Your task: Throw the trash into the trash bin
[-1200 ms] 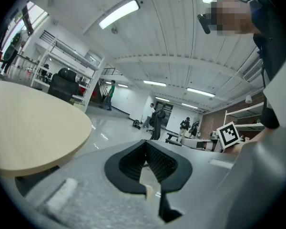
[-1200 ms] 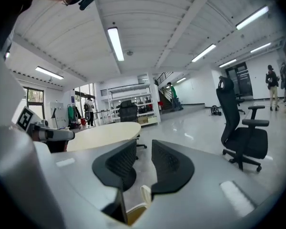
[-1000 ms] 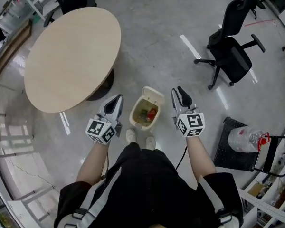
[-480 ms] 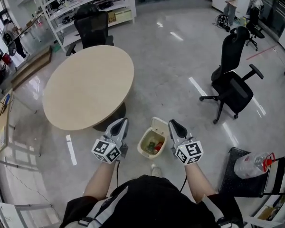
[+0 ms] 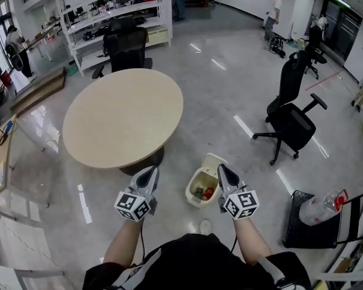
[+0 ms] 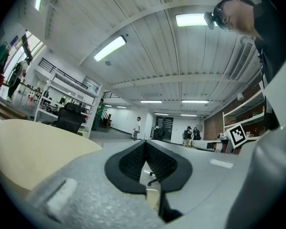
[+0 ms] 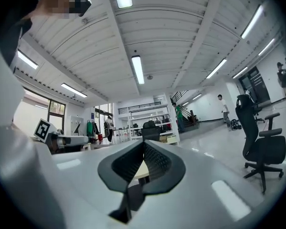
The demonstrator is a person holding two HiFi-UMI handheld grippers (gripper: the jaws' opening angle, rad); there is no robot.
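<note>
The trash bin [image 5: 199, 189] is set on the floor between the left gripper [image 5: 150, 173] and the right gripper [image 5: 222, 171], with trash [image 5: 204, 193] lying in it. A round table [image 5: 124, 116] is placed behind the bin and to its left, and a chair [image 5: 126, 48] and shelving [image 5: 118, 5] are found behind that table. An office chair [image 5: 290, 122] is placed well to the right of the table, and a bottle [image 5: 320, 207] is seen nearer, at the right edge.

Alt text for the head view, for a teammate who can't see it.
The left gripper and right gripper, jaws shut and empty, flank an open trash bin holding trash. A round table stands beyond at left, an office chair at right.
</note>
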